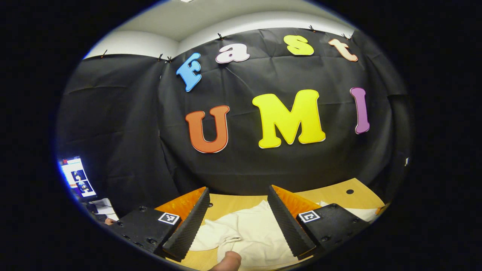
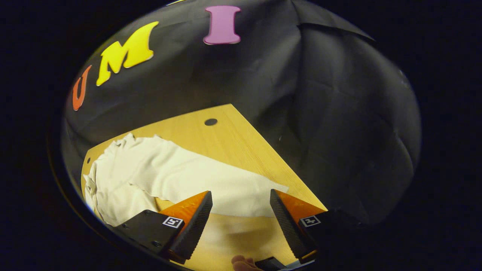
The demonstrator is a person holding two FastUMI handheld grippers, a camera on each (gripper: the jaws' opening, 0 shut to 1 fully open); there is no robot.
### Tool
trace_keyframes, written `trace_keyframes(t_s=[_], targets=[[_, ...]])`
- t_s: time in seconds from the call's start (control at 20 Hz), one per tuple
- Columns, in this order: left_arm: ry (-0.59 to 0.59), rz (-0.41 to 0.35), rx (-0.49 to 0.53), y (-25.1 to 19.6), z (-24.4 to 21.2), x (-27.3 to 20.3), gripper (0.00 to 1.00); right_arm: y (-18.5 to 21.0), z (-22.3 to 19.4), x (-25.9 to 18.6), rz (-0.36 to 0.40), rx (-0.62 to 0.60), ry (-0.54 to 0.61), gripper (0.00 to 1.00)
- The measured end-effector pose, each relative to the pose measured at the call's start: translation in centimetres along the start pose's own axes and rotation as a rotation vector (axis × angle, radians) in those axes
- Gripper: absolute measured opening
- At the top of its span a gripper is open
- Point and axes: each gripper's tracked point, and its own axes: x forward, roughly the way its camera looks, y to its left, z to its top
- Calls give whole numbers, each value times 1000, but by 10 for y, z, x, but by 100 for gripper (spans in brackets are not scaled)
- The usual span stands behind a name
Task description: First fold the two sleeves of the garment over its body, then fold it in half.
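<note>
Left gripper view. The left gripper (image 1: 238, 218) was held above the wooden table (image 1: 340, 194) with its two fingers spread wide and nothing between them. The cream garment (image 1: 252, 233) lay on the table below and just ahead of the fingers, its cloth rumpled, with one rounded fold reaching toward the left finger. A further strip of the same cloth showed past the right finger. A fingertip (image 1: 228, 261) of the person's hand entered at the lower edge, over the cloth. The black cloth wall (image 1: 124, 113) stood behind the table, and a lit screen (image 1: 77, 177) was visible far off to the left of the gripper.

Right gripper view. The right gripper (image 2: 241, 222) was likewise released, its fingers standing well apart and gripping nothing. The garment (image 2: 158, 173) lay spread on the table (image 2: 233, 131) ahead of and to the left of this gripper. A long sleeve (image 2: 226, 188) ran from the bunched body toward the gap between the fingers, its end lying flat on the wood just beyond the fingertips. Whether the fingers touched the cloth could not be told. A dark round hole (image 2: 211, 122) marked the tabletop beyond the garment. Part of the person's hand (image 2: 243, 262) showed at the bottom edge.
</note>
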Motion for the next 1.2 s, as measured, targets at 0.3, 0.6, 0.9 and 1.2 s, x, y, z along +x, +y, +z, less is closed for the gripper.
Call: trace_keyframes(t_s=[0.3,0.6,0.9,1.2], targets=[[60,109,-17,3,-11,-8,99,-37,-32,76,-37,135,239,96],[80,126,-22,-1,-22,-20,98,-34,-32,77,-16,59,304,91],[99,105,-27,12,-35,-20,99,-29,-33,79,-62,110,326,58],[125,73,0,39,-59,-22,99,-22,-22,65,-126,90,289,10]])
